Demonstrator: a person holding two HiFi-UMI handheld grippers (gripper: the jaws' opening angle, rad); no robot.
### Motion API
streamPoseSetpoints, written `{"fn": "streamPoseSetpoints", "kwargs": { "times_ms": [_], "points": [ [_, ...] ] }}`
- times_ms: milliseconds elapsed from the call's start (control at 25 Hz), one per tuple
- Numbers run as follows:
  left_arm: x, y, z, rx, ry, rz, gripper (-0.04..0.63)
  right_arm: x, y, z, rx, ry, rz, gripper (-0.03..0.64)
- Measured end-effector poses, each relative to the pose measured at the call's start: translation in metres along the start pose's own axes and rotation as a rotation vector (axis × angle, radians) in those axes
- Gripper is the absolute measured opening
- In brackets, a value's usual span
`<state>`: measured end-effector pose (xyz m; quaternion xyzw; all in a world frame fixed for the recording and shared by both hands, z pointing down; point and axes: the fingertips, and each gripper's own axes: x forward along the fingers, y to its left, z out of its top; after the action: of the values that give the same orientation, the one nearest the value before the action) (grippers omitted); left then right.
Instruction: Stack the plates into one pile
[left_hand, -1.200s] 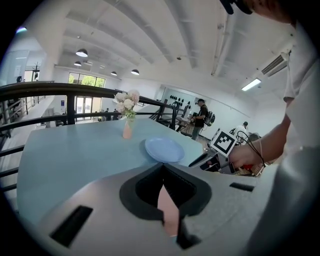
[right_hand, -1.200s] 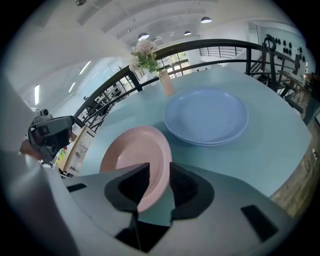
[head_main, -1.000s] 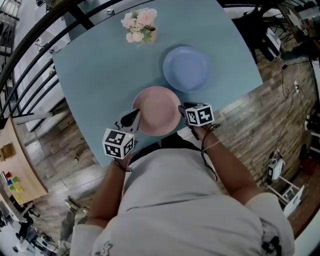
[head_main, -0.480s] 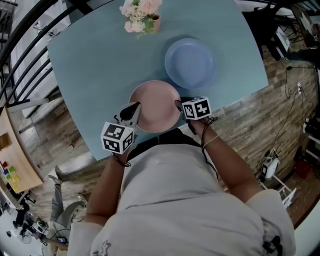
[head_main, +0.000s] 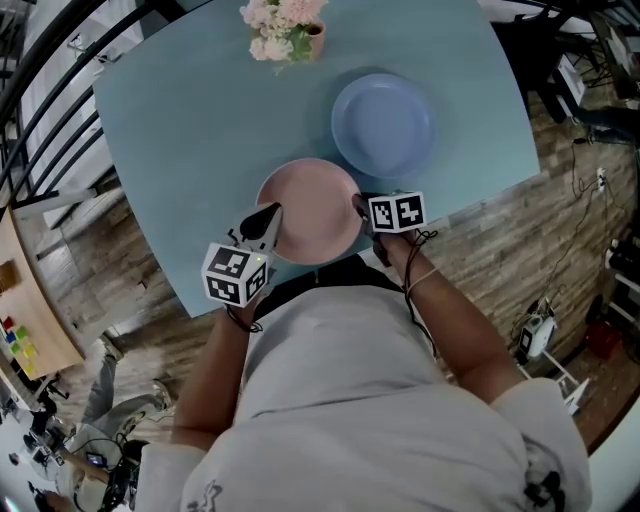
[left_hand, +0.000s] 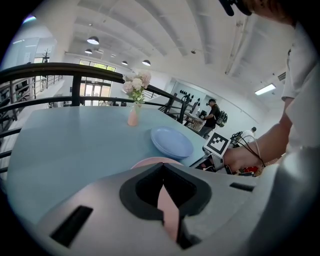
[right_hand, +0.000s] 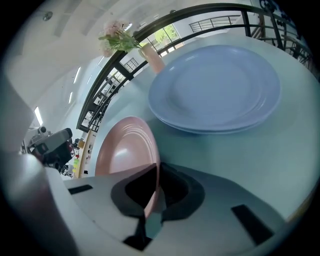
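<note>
A pink plate (head_main: 310, 208) lies near the front edge of the blue-green table (head_main: 190, 120). A light blue plate (head_main: 383, 125) sits just behind it to the right. My left gripper (head_main: 266, 222) is shut on the pink plate's left rim, and the rim (left_hand: 150, 162) runs into its closed jaws (left_hand: 163, 200). My right gripper (head_main: 361, 208) is at the opposite rim. Its jaws are closing, with the pink plate's edge (right_hand: 125, 150) wedged between them (right_hand: 152, 200). The blue plate (right_hand: 220, 87) lies flat just beyond.
A small pink vase of flowers (head_main: 286, 28) stands at the table's far side. A dark railing (head_main: 40, 110) runs past the table's left. The table's front edge is right under my hands, with wooden floor (head_main: 540, 230) around it.
The right gripper's jaws have come together on the pink plate's right rim. The left gripper and both plates have kept their places.
</note>
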<state>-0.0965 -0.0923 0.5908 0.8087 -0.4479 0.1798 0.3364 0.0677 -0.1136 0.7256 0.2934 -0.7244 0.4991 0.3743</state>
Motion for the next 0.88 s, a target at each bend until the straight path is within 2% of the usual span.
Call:
{"fn": "streamPoseSetpoints", "kwargs": {
  "times_ms": [400,880],
  "points": [
    [-0.018,-0.001,0.003,0.039,-0.025,0.001,0.005,-0.009,0.011,0.001,0.029,-0.044,0.040,0.021],
    [-0.065,-0.004,0.016,0.118,-0.094,-0.017,0.005,-0.030,0.050,-0.003,0.020,-0.142,0.030,0.021]
  ]
}}
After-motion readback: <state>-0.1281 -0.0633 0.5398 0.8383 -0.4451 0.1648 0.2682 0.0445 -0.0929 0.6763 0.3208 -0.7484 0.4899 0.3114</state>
